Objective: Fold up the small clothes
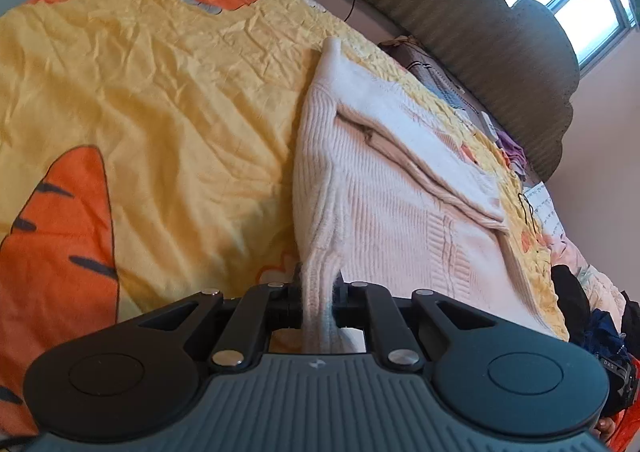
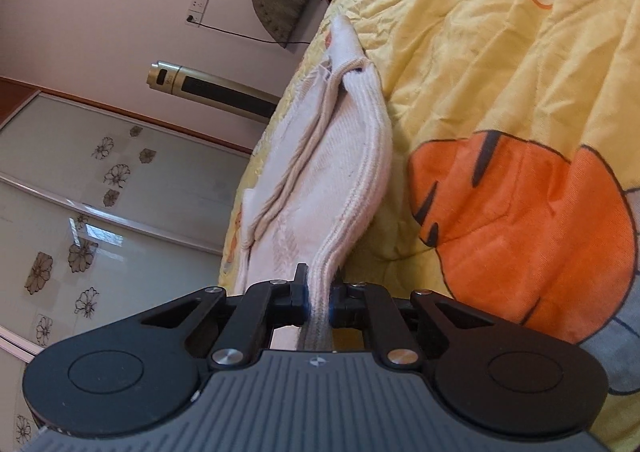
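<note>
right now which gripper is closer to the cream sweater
Neither, both touch it. The left gripper is shut on a ribbed edge of the sweater. The right gripper is shut on a ribbed edge too. The rest lies ahead on the yellow quilt.

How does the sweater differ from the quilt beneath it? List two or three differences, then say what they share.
The sweater is plain pale pink; the quilt is yellow with orange cartoon prints. The sweater is ribbed knit; the quilt is smooth, creased cloth. The sweater is pinched by the left gripper and the right gripper; the quilt lies spread and ungripped. Both are soft fabrics on the bed.
</note>
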Demonstrator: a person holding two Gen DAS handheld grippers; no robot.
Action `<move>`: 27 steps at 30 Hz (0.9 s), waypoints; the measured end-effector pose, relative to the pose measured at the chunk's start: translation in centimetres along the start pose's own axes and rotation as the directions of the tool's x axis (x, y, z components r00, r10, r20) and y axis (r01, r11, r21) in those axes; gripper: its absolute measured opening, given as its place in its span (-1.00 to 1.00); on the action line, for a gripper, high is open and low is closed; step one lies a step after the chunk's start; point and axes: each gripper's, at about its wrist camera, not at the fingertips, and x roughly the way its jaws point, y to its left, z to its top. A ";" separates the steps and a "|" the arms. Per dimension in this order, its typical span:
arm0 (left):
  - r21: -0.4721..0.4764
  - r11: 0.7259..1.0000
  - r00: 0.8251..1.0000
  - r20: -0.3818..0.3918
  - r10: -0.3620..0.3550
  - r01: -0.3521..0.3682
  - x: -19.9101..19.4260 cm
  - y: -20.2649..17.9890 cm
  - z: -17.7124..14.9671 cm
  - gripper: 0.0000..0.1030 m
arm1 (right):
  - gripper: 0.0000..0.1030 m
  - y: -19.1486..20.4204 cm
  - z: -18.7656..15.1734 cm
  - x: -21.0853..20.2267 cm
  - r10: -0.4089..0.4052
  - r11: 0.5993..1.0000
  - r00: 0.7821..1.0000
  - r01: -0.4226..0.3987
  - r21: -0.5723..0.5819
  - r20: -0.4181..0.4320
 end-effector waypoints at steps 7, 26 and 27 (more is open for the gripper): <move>0.019 0.999 0.998 0.042 -0.048 0.048 1.6 -2.2 5.6 -0.82 | -0.76 3.3 4.3 2.0 0.057 0.996 0.998 -0.056 -0.066 0.017; 0.044 0.999 0.999 0.035 0.000 -0.002 15.6 -5.8 20.6 -0.82 | -0.75 4.4 20.7 15.7 0.063 0.997 0.997 -0.061 -0.052 0.038; 0.040 0.999 1.000 0.030 0.003 -0.004 16.5 -5.9 21.3 -0.83 | -0.75 4.0 21.5 16.7 0.060 0.998 0.998 -0.059 -0.038 0.033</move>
